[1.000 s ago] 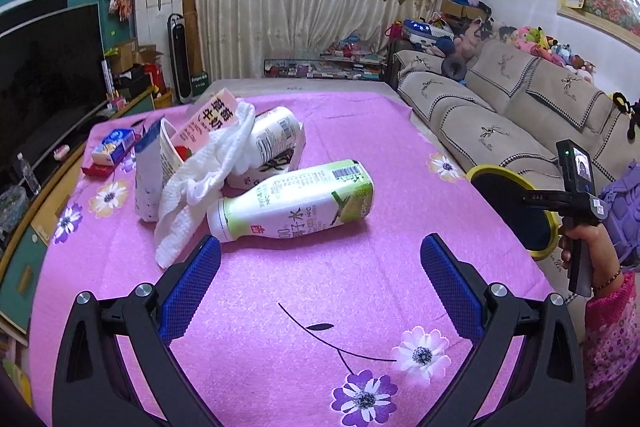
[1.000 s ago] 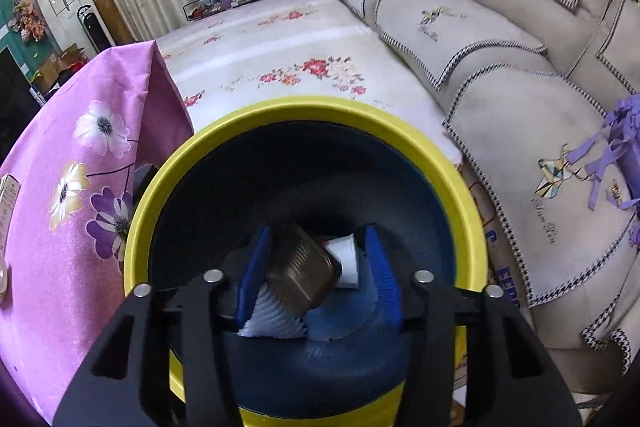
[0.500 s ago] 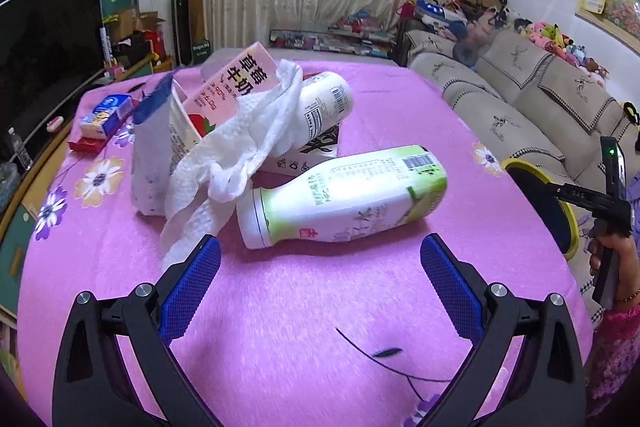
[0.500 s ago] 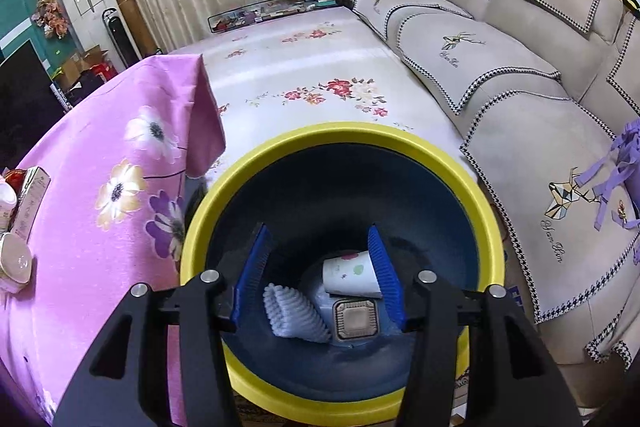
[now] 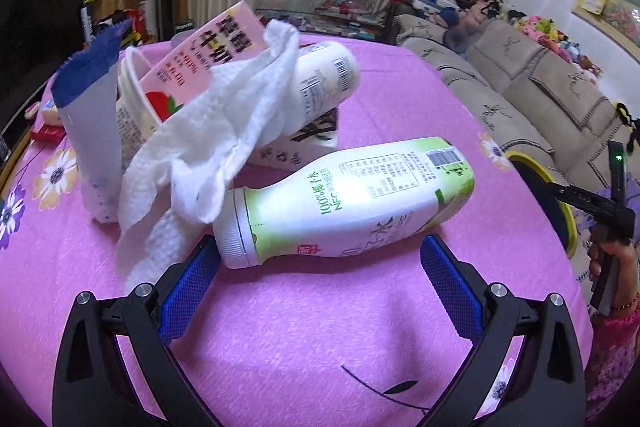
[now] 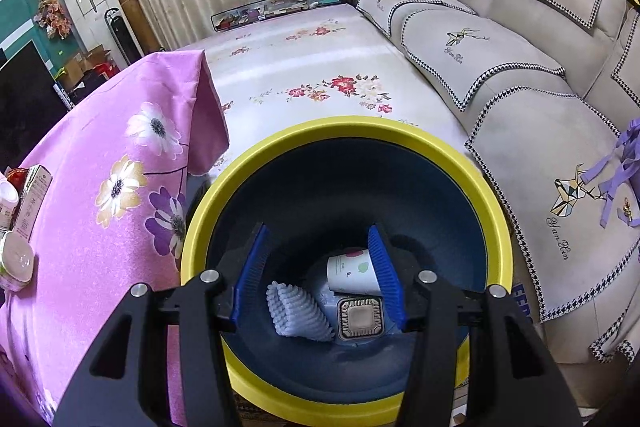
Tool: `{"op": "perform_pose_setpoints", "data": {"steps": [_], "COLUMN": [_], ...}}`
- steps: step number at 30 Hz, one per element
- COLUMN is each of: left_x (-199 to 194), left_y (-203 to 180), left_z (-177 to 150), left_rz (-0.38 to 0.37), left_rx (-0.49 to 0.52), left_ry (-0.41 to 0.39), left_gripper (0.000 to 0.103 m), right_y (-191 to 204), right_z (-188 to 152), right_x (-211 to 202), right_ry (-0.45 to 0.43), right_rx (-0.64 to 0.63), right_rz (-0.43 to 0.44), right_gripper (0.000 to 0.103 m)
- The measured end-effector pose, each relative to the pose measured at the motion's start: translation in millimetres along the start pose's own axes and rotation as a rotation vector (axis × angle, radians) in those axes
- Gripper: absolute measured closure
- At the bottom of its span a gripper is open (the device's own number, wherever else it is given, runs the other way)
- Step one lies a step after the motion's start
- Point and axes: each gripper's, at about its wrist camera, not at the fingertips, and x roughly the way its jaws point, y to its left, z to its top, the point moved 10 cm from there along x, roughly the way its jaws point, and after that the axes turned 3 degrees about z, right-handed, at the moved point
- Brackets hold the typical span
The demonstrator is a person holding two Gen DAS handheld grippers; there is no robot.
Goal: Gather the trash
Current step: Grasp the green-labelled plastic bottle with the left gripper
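The left gripper (image 5: 320, 277) hung with its jaws wide apart and nothing between them, just short of the bottle (image 5: 348, 201), which lay on its side on the pink tablecloth (image 5: 304, 331) with its capped end toward the left blue pad. Behind the bottle sat the rest of the trash: a crumpled paper towel (image 5: 208, 151) whose loose end draped down beside the bottle's cap, a pink carton (image 5: 204, 55), a second, white bottle (image 5: 324, 83) leaning on a box, and a torn blue-and-white wrapper (image 5: 90, 131). The likeliest slip looked to be the bottle itself: it was round, smooth and lying crosswise to the jaws, so a grip taken along its length could miss, and one taken off-centre could let it roll or squirt out toward the pile behind it. A pad could also snag the paper towel and drag it, which might topple the carton and wrapper beyond the bottle. The right gripper (image 6: 318, 273) was likewise open and empty, poised over the yellow-rimmed bin (image 6: 496, 227), which stood on the floor off the table edge, well away from the bottle and to its right. A paper cup (image 6: 350, 273), a ridged wrapper (image 6: 298, 313) and a small square box (image 6: 360, 319) lay at the bin's bottom. A bottle carried that far in a poor grip could drop short of the bin.
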Motion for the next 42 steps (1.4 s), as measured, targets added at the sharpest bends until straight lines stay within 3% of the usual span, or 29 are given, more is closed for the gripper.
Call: {"op": "perform_pose_setpoints", "data": {"steps": [4, 12, 17, 24, 29, 33, 38, 42], "left_x": [-7.8, -24.3, -38.5, 3.9, 35.4, 54.5, 76.2, 90.9], "left_y": [-29.3, -119.2, -122.1, -104.4, -106.0, -106.7, -102.6, -95.5], "left_z": [-1.2, -22.8, -0.9, 46.2, 63.6, 77.4, 81.4, 76.3], "left_rz": [-0.103, -0.315, -0.234, -0.085, 0.025, 0.096, 0.152, 0.155], "left_rx": [0.049, 0.241, 0.271, 0.178, 0.19, 0.214, 0.241, 0.247], "left_ry": [-0.009, 0.023, -0.023, 0.105, 0.181, 0.22, 0.292, 0.34], "left_gripper": [0.005, 0.005, 0.005, 0.005, 0.021, 0.024, 0.029, 0.043], "right_y": [-0.6, 1.3, -5.1, -2.9, 1.4, 1.4, -0.9, -4.3], "right_z": [-0.9, -2.4, -0.8, 2.1, 2.4, 4.2, 5.1, 6.1], "right_x": [0.5, -3.6, -8.9, -10.8, -12.2, -12.7, -12.5, -13.0], "right_ry": [0.001, -0.005, -0.015, -0.021, -0.018, -0.017, -0.012, -0.011], "right_rx": [0.002, 0.001, 0.009, 0.01, -0.001, -0.003, -0.006, -0.008], "right_rz": [0.005, 0.023, 0.022, 0.031, 0.042, 0.051, 0.056, 0.057], "right_gripper": [0.053, 0.053, 0.053, 0.053, 0.053, 0.053, 0.053, 0.053]}}
